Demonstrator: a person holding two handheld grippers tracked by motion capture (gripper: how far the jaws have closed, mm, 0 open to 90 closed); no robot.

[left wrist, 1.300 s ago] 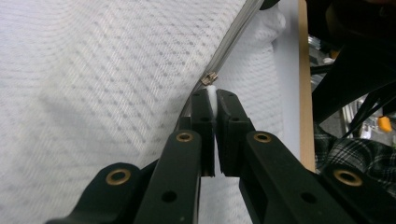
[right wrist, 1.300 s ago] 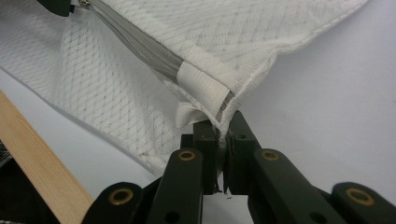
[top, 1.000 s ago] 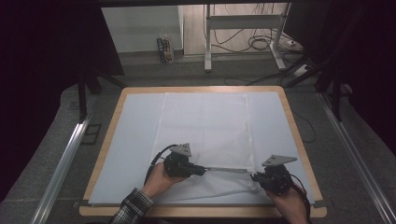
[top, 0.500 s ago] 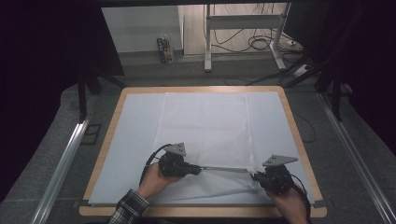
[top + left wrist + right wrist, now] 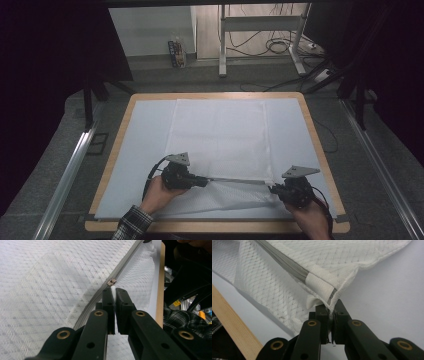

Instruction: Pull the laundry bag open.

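Observation:
A white mesh bag (image 5: pixel 220 135) lies flat on the white-covered table (image 5: pixel 112 155), and a grey zipper (image 5: pixel 235 181) runs taut along its near edge. My left gripper (image 5: pixel 202 181) is at the zipper's left part, shut on the white pull tab (image 5: pixel 113 289) just behind the metal slider (image 5: pixel 111 282). At the zipper's right end my right gripper (image 5: pixel 274 189) is shut on the bag's corner (image 5: pixel 319 285), where the grey zipper (image 5: pixel 287 265) ends under a white fabric patch. The near edge of the bag is lifted slightly between the two grippers.
The table's wooden rim (image 5: pixel 234 322) runs close behind the right gripper. A plaid sleeve (image 5: pixel 131 225) comes in at the bottom left. Metal rails (image 5: pixel 70 170) flank the table on the floor. A desk frame with cables (image 5: pixel 260 30) stands at the back.
My left gripper has slid to the left along the zipper with the pull tab in it. The right gripper has stayed where it was.

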